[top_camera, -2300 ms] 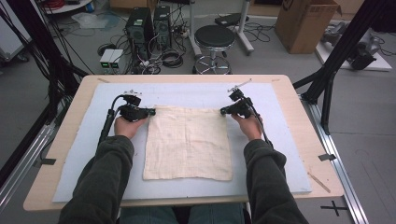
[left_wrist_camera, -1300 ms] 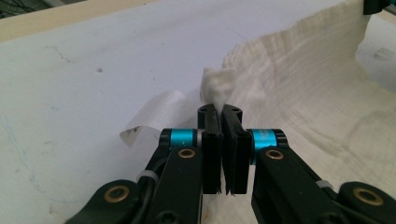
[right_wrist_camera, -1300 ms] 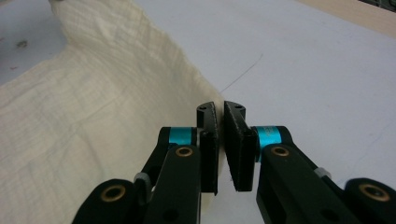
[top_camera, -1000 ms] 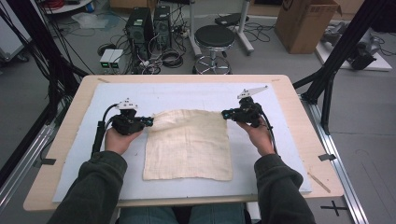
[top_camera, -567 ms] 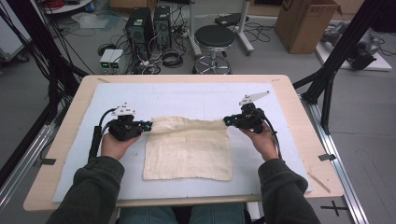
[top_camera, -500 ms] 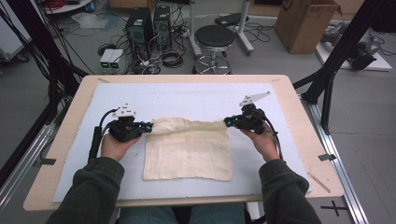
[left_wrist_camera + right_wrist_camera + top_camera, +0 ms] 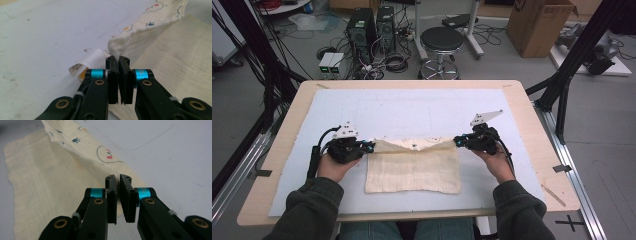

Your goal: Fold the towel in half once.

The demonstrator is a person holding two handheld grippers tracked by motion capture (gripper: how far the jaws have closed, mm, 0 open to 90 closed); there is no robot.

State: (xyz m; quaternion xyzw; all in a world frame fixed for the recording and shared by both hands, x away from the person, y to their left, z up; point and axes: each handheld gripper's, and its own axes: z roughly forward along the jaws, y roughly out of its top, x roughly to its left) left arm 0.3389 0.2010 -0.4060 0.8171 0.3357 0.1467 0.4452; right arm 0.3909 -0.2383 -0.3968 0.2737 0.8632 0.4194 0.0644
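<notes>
1. Cream cloth (image 7: 413, 170) lay near the middle of the white mat (image 7: 412, 107) on the desk (image 7: 537, 145), toward the person's side.
2. Its far edge was raised and folded toward the person; the printed underside (paw prints, small coloured marks) faced up along that flap.
3. The fold line ran left to right across the desk, so the cloth's long axis was crosswise to the person. The near edge stayed flat on the mat.
4. Left tool (image 7: 368, 146) (image 7: 118, 60) was clenched on the far-left corner of the cloth; the left gripper view showed fabric pinched between the jaws and rising from them.
5. Right tool (image 7: 458, 141) (image 7: 118, 178) was clenched on the far-right corner; the jaws stood nearly together with the cloth edge running in between them.
6. The flap sagged slightly in the middle between the two tools.
7. A small white label (image 7: 83, 65) lay on the mat just beside the left tool.
</notes>
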